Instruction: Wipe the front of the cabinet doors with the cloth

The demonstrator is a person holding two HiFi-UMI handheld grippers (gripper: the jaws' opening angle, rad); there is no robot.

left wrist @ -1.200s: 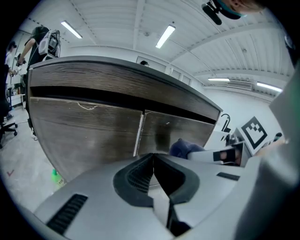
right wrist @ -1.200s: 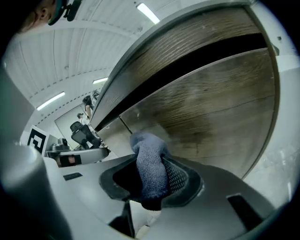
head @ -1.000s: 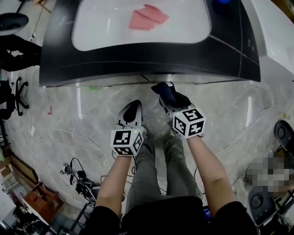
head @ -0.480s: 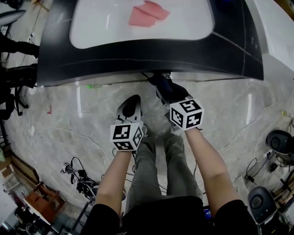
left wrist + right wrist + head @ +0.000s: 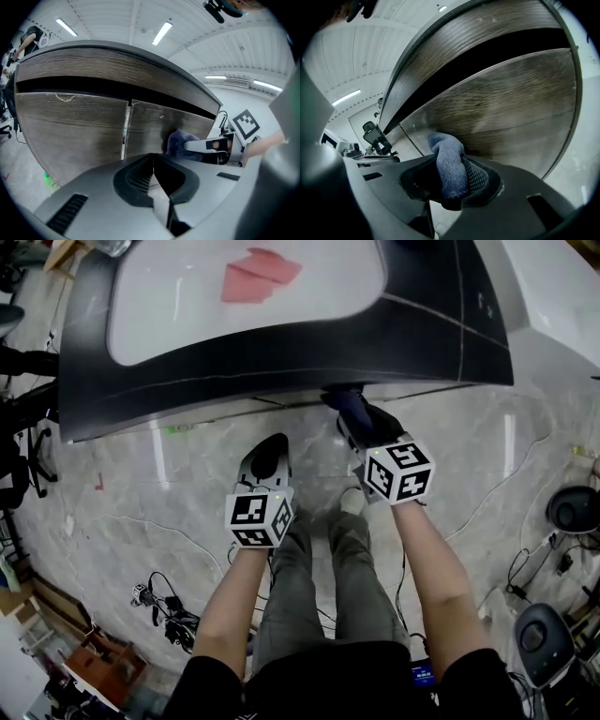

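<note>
- The right hand-held gripper (image 5: 451, 182) is pinching a blue cloth (image 5: 449, 165); the cloth stands up bunched between its jaws and sticks out past their tips.
- In the head view this right hand-held gripper (image 5: 352, 416) reaches forward under the overhanging edge of the counter (image 5: 281, 338), with the cloth (image 5: 349, 405) at its front end.
- The left gripper view shows the cloth (image 5: 180, 142) up against the wood-grain front of the right one of the two cabinet doors (image 5: 157, 123), just to the right of the upright seam between them and below the dark gap under the counter top.
- The left hand-held gripper (image 5: 153, 174) has its jaws pressed together with nothing between them.
- It hangs back from the doors, and in the head view the left hand-held gripper (image 5: 265, 459) is over the marble floor (image 5: 131, 502), to the left of the right one and nearer the person.
- Pink sheets (image 5: 259, 276) lie on the pale middle of the counter top.
- Cables (image 5: 167, 613) lie on the floor at the person's left.
</note>
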